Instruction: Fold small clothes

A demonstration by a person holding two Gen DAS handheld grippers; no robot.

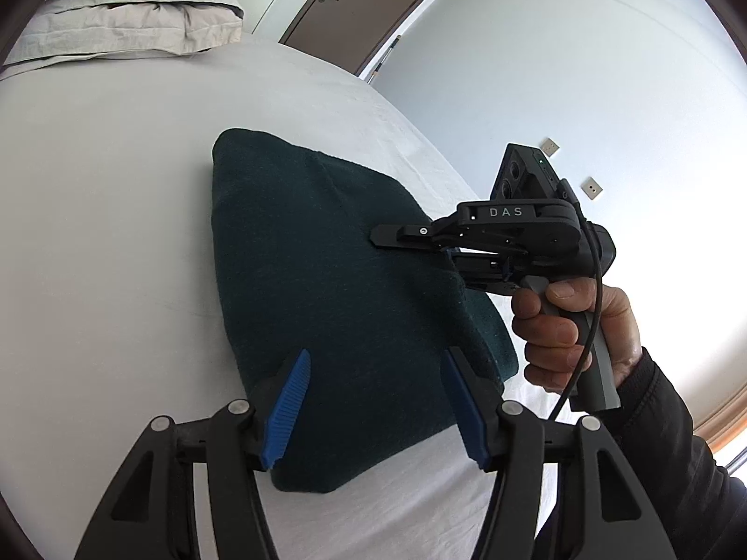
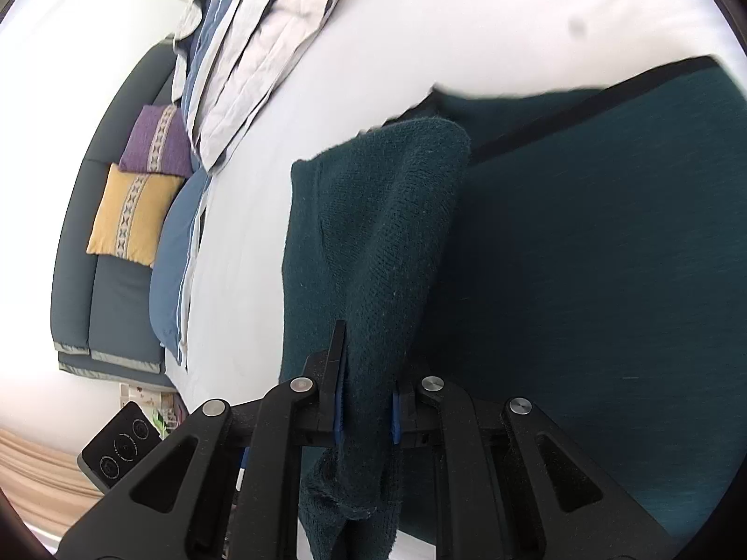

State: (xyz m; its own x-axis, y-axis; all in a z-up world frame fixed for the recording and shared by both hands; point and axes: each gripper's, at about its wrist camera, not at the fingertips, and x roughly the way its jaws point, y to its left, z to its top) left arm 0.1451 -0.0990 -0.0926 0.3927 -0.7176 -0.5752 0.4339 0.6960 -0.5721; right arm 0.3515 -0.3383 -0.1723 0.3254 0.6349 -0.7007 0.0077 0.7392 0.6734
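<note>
Bright daylight, blown-out whites — fisheye bending, dark corners.

Before you a white-sheeted bed [image 1: 116, 196], stacked pillows [image 1: 135, 18] at eleven o'clock, brown door [image 1: 373, 4] at twelve, pale wall [image 1: 583, 70] with two sockets [image 1: 549, 146] at two, bright daylight.

Your garment [image 1: 327, 289] lay on the bed [image 1: 102, 196], near its right-hand edge in the left wrist view. Stacked bedding [image 1: 130, 14] sat at the far left end of the bed, behind the garment. Your left gripper [image 1: 378, 401] hung over the garment's near end, jaws apart, one on each side of it. Your right gripper [image 2: 366, 401] came in from the garment's right side, a fold of it pinched between the jaws. Two cushions [image 2: 140, 186] leaned on the headboard [image 2: 79, 242] beyond the bedding. A door [image 1: 369, 4] stood behind the bed.
</note>
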